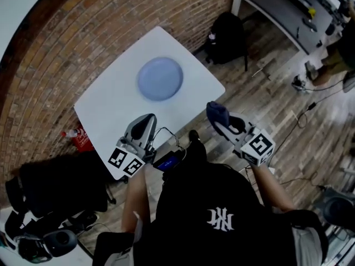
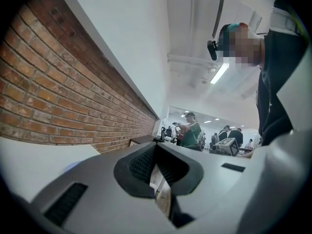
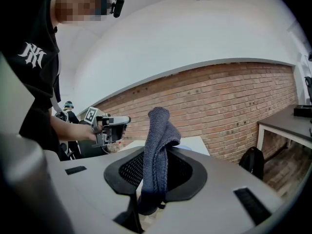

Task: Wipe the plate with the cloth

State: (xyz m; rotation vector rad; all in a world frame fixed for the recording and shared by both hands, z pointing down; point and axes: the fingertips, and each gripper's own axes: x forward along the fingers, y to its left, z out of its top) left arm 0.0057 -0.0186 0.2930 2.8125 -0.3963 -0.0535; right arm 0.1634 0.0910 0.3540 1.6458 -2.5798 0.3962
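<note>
A round light-blue plate (image 1: pixel 160 78) lies on the white table (image 1: pixel 105 110), with nothing on it. My right gripper (image 1: pixel 220 121) is held off the table's right edge, over the wooden floor, shut on a dark blue cloth (image 1: pixel 217 112). In the right gripper view the cloth (image 3: pixel 158 145) stands up between the jaws and folds over at the top. My left gripper (image 1: pixel 145 121) hovers at the table's near edge, short of the plate, shut with nothing in it (image 2: pixel 156 150). The right gripper view also shows the left gripper (image 3: pixel 111 127) in a hand.
A brick wall (image 1: pixel 66 43) runs behind the table. A black backpack (image 1: pixel 227 35) sits on the floor by the far corner, below a grey desk (image 1: pixel 277 7). A red bottle (image 1: pixel 83 139) and dark bags (image 1: pixel 55 187) lie at the left. People (image 2: pixel 191 129) stand far off.
</note>
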